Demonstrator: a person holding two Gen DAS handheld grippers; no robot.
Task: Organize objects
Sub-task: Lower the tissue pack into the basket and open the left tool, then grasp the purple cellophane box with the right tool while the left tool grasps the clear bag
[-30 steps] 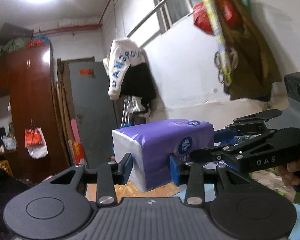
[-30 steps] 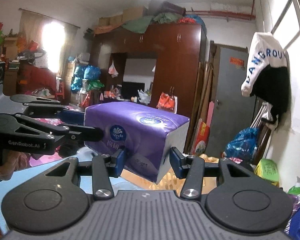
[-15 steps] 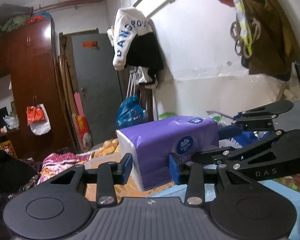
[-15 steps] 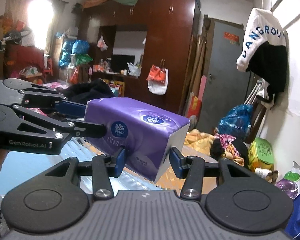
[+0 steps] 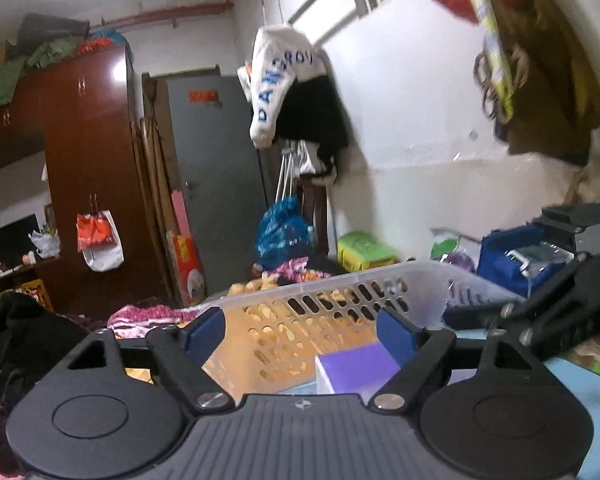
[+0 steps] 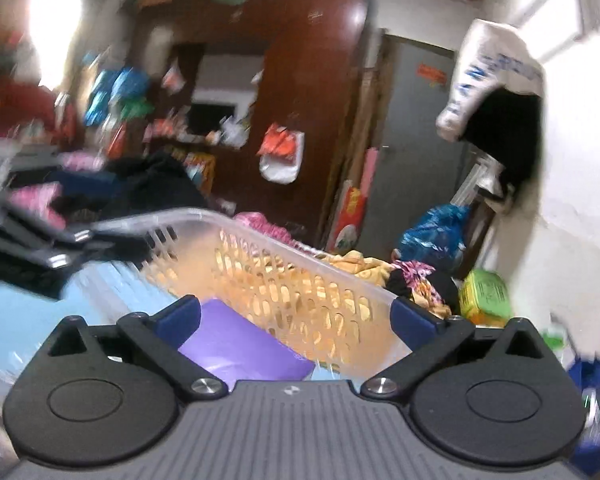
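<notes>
The purple tissue pack lies inside a clear slotted plastic basket, low in the left wrist view. It also shows in the right wrist view, with the basket wall behind it. My left gripper is open and empty, just above the pack. My right gripper is open and empty, also above the pack. The right gripper shows at the right edge of the left wrist view; the left gripper is a blur at the left of the right wrist view.
A light blue surface lies under the basket. Piled clothes and a green box sit beyond it. A dark wardrobe and grey door stand behind; a white wall is to the right.
Both grippers opened and let go of the tissue pack, which now lies in the basket. Both have pulled back and up; the right wrist view is blurred by motion.
</notes>
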